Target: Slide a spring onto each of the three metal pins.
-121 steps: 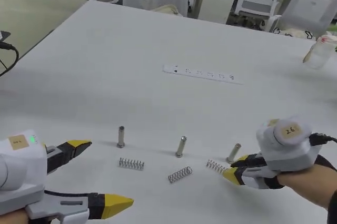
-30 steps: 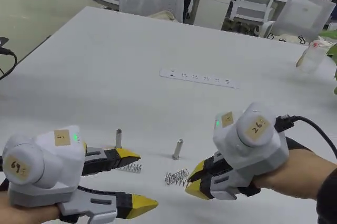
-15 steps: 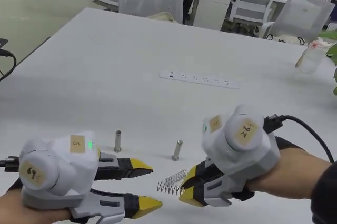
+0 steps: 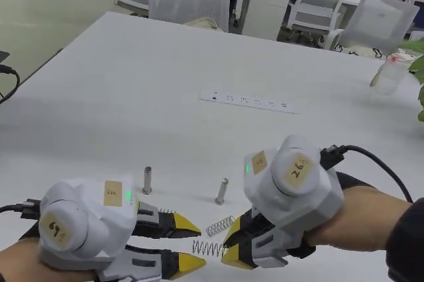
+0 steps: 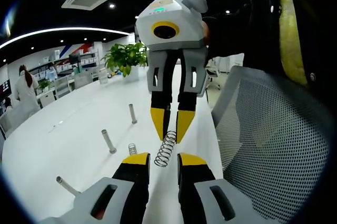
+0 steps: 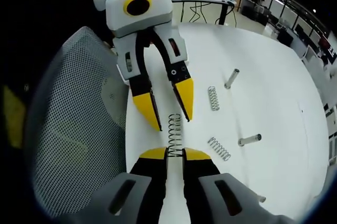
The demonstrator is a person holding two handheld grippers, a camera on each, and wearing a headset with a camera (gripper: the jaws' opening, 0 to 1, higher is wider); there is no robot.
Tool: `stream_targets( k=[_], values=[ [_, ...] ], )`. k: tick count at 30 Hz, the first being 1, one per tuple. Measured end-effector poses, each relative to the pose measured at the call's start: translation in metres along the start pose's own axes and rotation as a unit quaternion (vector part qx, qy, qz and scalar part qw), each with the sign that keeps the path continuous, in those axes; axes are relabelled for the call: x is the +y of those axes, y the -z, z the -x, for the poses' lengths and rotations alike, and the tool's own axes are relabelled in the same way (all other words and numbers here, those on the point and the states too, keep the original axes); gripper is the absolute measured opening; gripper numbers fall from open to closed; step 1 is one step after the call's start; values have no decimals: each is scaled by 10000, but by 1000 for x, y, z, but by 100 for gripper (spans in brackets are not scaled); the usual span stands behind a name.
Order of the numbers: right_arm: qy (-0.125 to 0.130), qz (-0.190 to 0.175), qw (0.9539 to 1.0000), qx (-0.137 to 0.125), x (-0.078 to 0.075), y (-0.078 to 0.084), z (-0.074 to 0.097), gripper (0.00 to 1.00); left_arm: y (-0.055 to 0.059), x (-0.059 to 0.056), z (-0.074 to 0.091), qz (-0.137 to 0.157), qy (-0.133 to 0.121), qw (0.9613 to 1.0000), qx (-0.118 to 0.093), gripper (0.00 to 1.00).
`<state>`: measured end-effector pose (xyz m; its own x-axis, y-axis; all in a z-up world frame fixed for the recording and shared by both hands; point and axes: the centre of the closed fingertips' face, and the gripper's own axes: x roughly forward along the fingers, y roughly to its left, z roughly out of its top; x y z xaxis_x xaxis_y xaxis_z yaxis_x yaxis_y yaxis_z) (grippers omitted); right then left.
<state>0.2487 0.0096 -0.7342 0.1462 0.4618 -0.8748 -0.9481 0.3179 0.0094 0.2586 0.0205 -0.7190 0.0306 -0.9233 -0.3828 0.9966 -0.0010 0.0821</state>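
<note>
Right gripper view: one spring (image 6: 174,137), clamped endwise by right gripper (image 6: 175,153); far end flanked by left gripper's (image 6: 173,122) parted jaws, at desk (image 6: 253,77) edge.

Reading "26", handwritten, on round tan sticker (image 4: 296,168) topping right gripper (image 4: 228,250). Reading "69", handwritten, on matching round sticker (image 4: 55,227) capping rear of left gripper (image 4: 200,245). Bearing marks too small for reading: square label (image 4: 258,161) on right gripper housing, square tag (image 4: 113,192) on left gripper housing. Showing only illegible specks of print along power strip (image 4: 248,102).
</note>
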Motion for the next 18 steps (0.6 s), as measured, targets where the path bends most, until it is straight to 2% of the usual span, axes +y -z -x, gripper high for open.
stream_targets(
  k=[18],
  values=[
    [-116, 51, 9998, 132, 5, 0, -1, 8, 5, -4, -3, -278, 87, 9994, 171, 5]
  ],
)
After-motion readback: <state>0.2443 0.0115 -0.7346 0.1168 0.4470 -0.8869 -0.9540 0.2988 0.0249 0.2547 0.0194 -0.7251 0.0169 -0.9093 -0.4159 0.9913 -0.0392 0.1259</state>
